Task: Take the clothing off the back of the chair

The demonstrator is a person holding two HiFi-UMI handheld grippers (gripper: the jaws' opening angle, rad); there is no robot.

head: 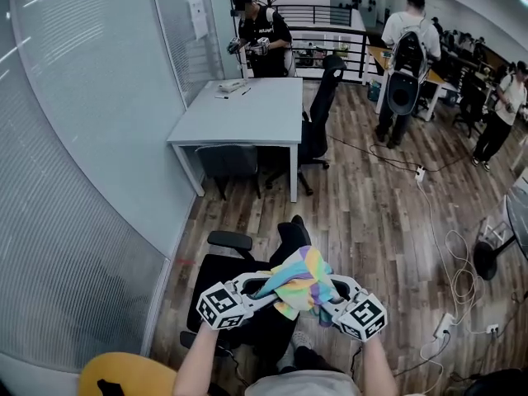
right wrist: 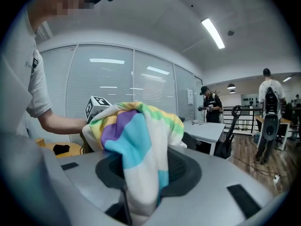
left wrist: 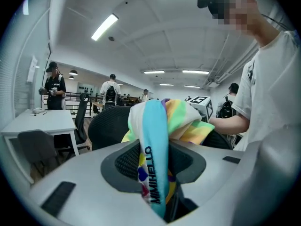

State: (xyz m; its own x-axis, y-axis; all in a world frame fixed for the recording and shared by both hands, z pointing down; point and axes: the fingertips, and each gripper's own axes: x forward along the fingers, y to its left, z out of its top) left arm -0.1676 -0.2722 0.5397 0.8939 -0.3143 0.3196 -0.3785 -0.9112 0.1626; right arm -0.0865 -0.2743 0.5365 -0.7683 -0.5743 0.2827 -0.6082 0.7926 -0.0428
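A pastel rainbow-striped garment [head: 301,285] hangs bunched between my two grippers above a black mesh office chair [head: 235,275], whose backrest [head: 290,236] shows just beyond it. My left gripper [head: 262,291] is shut on the garment's left end, where a turquoise band with print [left wrist: 157,145] runs down into the jaws [left wrist: 159,194]. My right gripper [head: 330,305] is shut on the other end, with the cloth [right wrist: 136,140] pinched deep in the jaws [right wrist: 136,199]. The chair's back [left wrist: 109,126] is dark behind the cloth in the left gripper view.
A white table [head: 247,114] and a second black chair [head: 318,122] stand ahead on the wood floor. A frosted glass wall [head: 82,139] runs along the left. Cables [head: 445,254] trail at right. Several people stand in the distance. A yellow seat [head: 124,374] is near my left.
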